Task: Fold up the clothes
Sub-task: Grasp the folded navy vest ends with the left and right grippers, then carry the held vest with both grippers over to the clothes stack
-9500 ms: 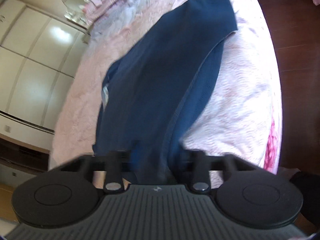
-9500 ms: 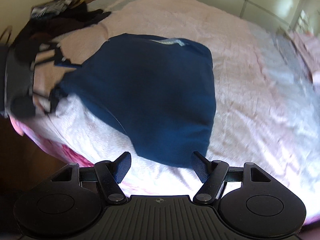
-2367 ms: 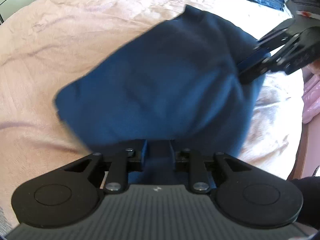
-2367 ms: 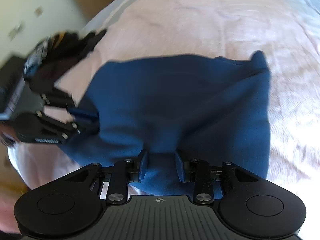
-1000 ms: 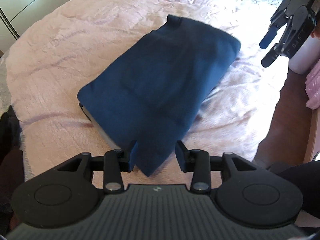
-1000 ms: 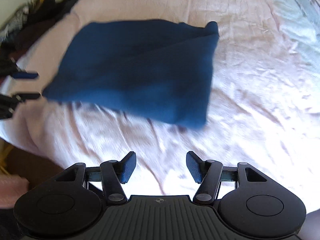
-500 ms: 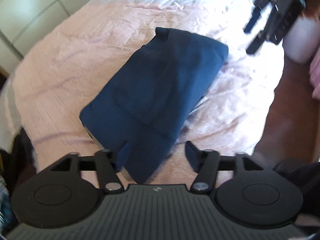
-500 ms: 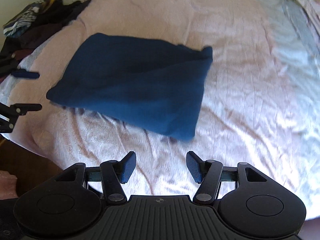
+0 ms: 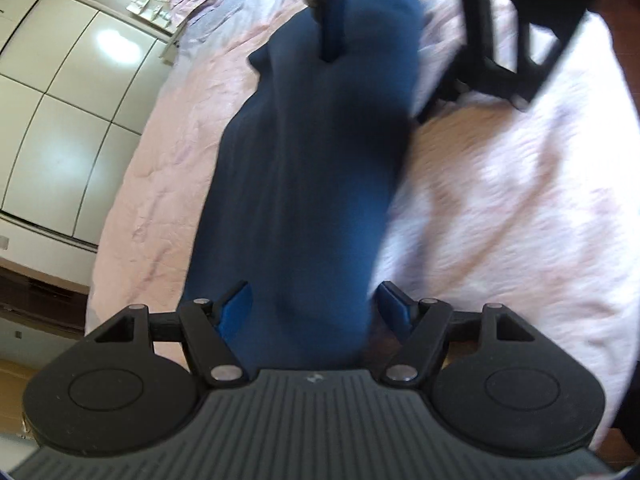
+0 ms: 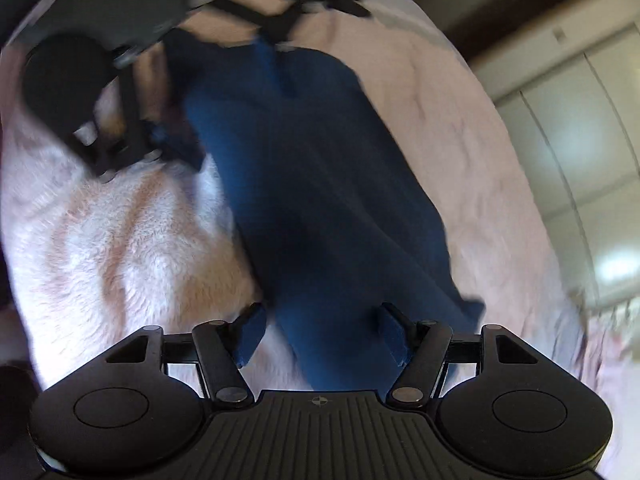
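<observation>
Grippers that half a second ago hung back from the cloth, one at each side of the bed, now sit at opposite ends of it, facing each other. The left gripper (image 9: 314, 302) has its jaws spread wide, with the near end of the folded navy garment (image 9: 316, 184) lying between the two blue pads; the cloth does not seem pinched, though blur makes contact hard to judge. At the far end of that view the right gripper (image 9: 376, 46) reaches down, one blue finger (image 9: 334, 28) over the cloth's far edge.

From the right wrist view the picture mirrors this: the right gripper (image 10: 320, 332) has its jaws spread too, straddling its own end of the navy garment (image 10: 320, 184), and the left gripper (image 10: 224, 92) shows at the far end, blurred. Earlier the garment lay as a broad slanted rectangle well ahead of each camera; now it runs lengthwise as a long narrow band between the two tools.

It lies on the pink bedspread (image 9: 500, 208), nearer one edge of the bed. White wardrobe doors (image 9: 60, 128) stand beyond the bed on one side. No container shows in either view.
</observation>
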`<action>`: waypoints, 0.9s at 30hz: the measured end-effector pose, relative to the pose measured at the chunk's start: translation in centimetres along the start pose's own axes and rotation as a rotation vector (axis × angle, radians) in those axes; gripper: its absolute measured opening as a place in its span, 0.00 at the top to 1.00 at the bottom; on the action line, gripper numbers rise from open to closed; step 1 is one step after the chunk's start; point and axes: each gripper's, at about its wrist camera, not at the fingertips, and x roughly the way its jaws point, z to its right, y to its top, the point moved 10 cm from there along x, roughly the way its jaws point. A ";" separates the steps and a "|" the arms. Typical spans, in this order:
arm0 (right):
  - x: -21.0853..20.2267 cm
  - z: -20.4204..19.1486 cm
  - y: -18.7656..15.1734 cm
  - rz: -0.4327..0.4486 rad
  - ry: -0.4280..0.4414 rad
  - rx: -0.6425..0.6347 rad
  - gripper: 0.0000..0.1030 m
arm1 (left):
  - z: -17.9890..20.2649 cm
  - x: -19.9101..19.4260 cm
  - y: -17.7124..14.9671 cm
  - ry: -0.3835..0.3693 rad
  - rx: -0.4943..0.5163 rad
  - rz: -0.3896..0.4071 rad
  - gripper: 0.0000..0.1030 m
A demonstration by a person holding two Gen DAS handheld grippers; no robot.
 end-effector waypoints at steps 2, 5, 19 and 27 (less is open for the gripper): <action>0.9 0.0 -1.1 0.006 -0.054 -0.062 0.37 | -0.8 0.4 -0.8 -0.003 -0.008 -0.006 0.34; 1.9 1.3 -3.7 -0.011 -0.130 -0.095 0.37 | -1.2 0.8 -1.4 0.000 0.021 0.011 0.34; 0.1 6.6 -2.8 0.035 0.036 0.024 0.71 | -4.0 -0.4 -0.4 -0.089 0.149 -0.037 0.89; -9.3 14.1 -2.6 0.019 0.080 0.120 0.72 | -11.0 -7.0 6.5 -0.125 0.199 0.035 0.89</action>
